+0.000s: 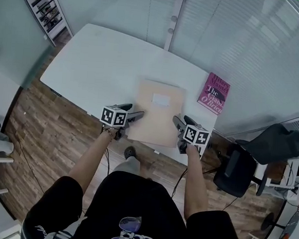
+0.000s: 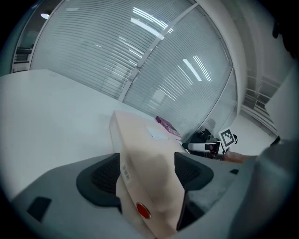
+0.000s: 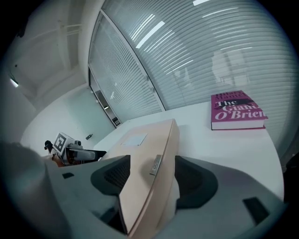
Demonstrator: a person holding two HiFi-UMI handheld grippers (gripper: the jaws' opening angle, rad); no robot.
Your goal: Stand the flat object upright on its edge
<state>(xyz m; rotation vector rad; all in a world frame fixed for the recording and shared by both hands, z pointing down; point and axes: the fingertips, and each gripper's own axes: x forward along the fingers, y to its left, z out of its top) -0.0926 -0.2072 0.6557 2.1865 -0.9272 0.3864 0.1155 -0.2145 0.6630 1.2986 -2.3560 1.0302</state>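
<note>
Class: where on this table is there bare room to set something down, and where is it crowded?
Bare: the table's left half, from its left edge to the tan box; also a strip between box and pink book. Crowded: the near edge, where the left tongs and right tongs each straddle a corner of the box.

cool even light, light strips (image 2: 148, 25) glaring in the glass wall (image 2: 93, 60), dark fisheye corners, box (image 2: 149, 186) blurred near lens

The magenta hardcover book (image 3: 238, 111), lying just past the far right corner of the flat tan cardboard box (image 1: 157, 117), reads "Hilary Mantel" and "The Giant O'Brien" in white and black. Nothing is legible on the box's white label (image 1: 161, 100).
</note>
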